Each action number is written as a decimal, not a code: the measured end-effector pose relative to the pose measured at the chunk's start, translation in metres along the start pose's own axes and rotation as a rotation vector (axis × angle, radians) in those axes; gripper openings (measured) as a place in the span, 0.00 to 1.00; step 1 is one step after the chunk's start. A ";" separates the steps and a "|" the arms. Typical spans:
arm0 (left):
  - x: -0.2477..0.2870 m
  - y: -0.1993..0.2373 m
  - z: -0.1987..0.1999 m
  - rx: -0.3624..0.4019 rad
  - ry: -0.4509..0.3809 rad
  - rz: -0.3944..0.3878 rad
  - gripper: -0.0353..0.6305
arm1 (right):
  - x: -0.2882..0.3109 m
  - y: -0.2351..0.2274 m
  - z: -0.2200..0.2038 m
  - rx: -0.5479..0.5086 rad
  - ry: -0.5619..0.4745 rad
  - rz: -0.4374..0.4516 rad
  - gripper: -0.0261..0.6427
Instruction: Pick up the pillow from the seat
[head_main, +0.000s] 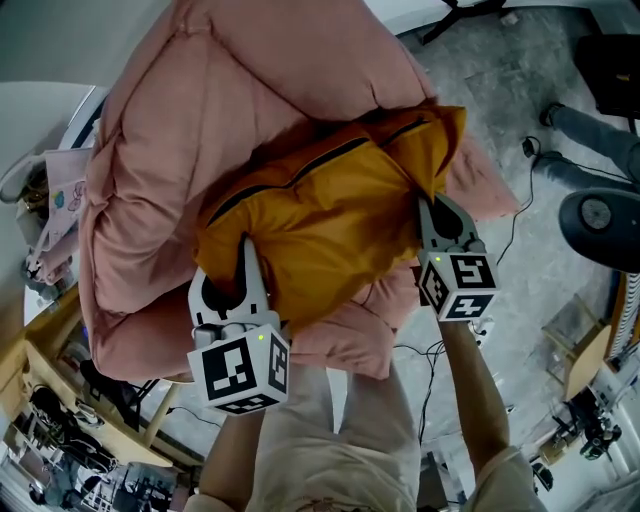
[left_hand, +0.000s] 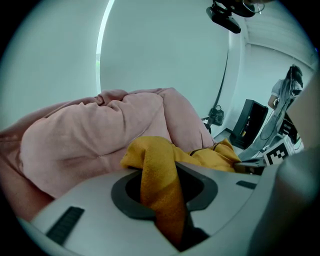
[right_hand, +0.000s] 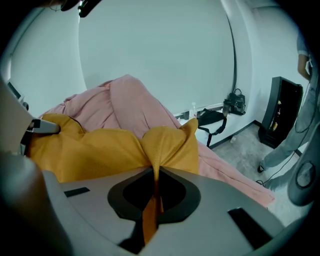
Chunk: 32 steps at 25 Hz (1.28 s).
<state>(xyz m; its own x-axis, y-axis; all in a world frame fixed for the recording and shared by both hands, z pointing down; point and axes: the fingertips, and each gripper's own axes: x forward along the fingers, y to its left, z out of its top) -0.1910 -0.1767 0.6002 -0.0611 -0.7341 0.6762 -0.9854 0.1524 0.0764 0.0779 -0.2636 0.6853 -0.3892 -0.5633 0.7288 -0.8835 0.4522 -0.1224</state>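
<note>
Grey floor (head_main: 530, 110) under pink cushioned seat (head_main: 150, 180); yellow pillow (head_main: 330, 220) on it, left gripper (head_main: 247, 250) pinching its near edge, right gripper (head_main: 430, 205) clamped tight on its corner.

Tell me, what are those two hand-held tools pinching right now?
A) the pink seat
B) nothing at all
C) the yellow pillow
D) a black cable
C: the left tool and the right tool each have a fold of the yellow pillow clamped between their jaws, and the pillow lies on the pink seat.
</note>
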 end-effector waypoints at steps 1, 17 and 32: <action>-0.003 -0.002 0.001 0.006 -0.005 -0.001 0.22 | -0.002 -0.001 0.000 0.001 -0.003 -0.001 0.07; -0.046 -0.037 0.022 0.061 -0.059 -0.045 0.20 | -0.071 -0.018 0.006 0.068 -0.071 -0.057 0.07; -0.096 -0.067 0.038 0.092 -0.117 -0.057 0.20 | -0.138 -0.030 0.016 0.105 -0.151 -0.066 0.07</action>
<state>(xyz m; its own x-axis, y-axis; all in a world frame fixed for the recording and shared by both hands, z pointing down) -0.1251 -0.1412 0.5021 -0.0176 -0.8129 0.5821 -0.9979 0.0507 0.0407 0.1537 -0.2102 0.5777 -0.3576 -0.6900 0.6293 -0.9275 0.3411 -0.1531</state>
